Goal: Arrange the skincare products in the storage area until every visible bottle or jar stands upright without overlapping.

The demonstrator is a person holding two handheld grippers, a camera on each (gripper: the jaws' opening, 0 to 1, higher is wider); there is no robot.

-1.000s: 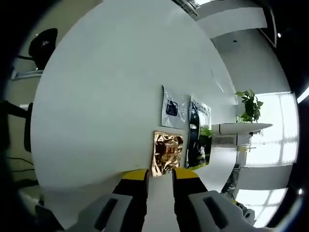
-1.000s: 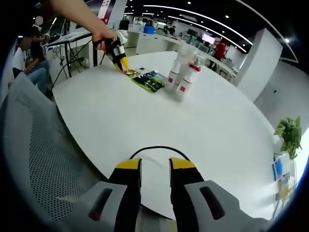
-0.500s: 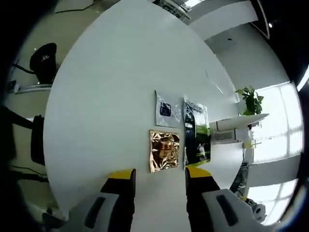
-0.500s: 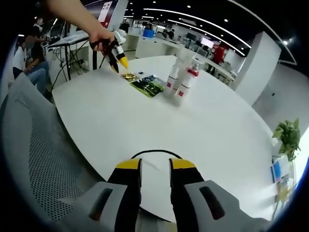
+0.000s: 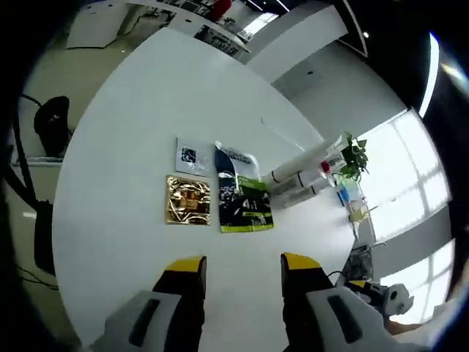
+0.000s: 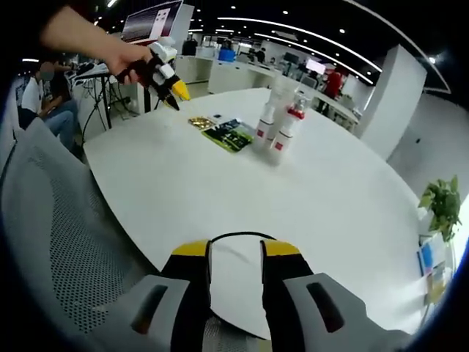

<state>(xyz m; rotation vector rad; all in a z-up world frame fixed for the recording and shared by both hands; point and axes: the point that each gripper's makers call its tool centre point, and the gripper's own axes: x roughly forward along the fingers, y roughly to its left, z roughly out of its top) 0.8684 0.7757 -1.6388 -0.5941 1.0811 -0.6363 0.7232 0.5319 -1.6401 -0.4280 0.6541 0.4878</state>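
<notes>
White and round, a large table (image 6: 220,183) sits in an open-plan office with a dark ceiling, strip lights, desks and seated people in the background. A grey mesh chair back (image 6: 66,242) stands just beside the near edge of the table in the right gripper view, and a potted green plant (image 6: 440,202) stands at the far right. In the left gripper view, bright windows lie beyond the table.

The left gripper (image 5: 242,265) hangs above the bare tabletop with its two yellow-tipped jaws spread wide and nothing between them. In the right gripper view it appears at upper left, held in a person's hand (image 6: 121,59) above the far side of the table.

The right gripper (image 6: 236,249) hovers over the near table edge, its yellow-tipped jaws a narrow gap apart, gripping nothing. A thin dark cable loop (image 6: 238,236) lies on the table just ahead of the tips.

Three flat sachets lie side by side: one gold foil sachet (image 5: 188,200), one white sachet with a dark label (image 5: 192,157), and one longer dark sachet with a green end (image 5: 242,196). Just beyond them stand white bottles (image 6: 275,121), close together and upright; at least three, one with a red cap, though the exact number is hard to tell.
</notes>
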